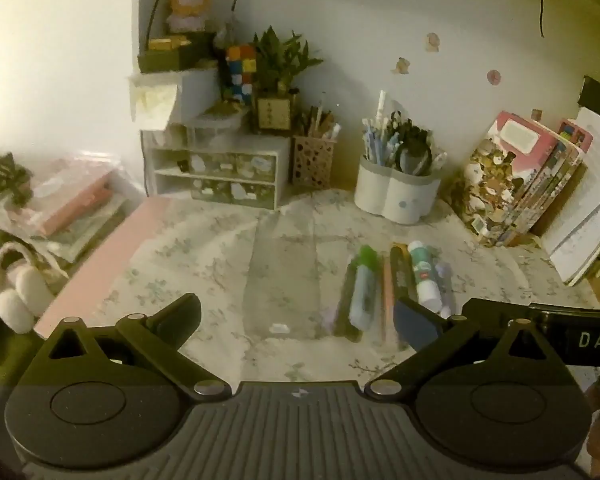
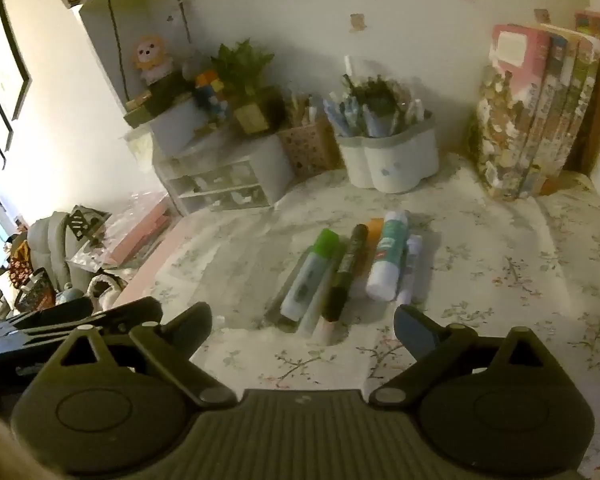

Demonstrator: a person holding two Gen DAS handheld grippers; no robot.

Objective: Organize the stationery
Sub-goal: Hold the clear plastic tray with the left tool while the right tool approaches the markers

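Note:
Several pens and markers lie side by side on the floral tablecloth: a green-capped marker, a dark marker, a white and teal glue stick and a pale pen. The left wrist view shows the same row, with the green-capped marker and the glue stick. My right gripper stands open just short of the row, with nothing between its fingers. My left gripper is open too, over bare cloth left of the row, its right finger near the pens' near ends. A white pen holder full of pens stands behind.
Against the wall are a small drawer unit, a patterned pencil cup, a potted plant and a row of books. A pink box lies along the left edge of the cloth, with bags and clutter beyond it.

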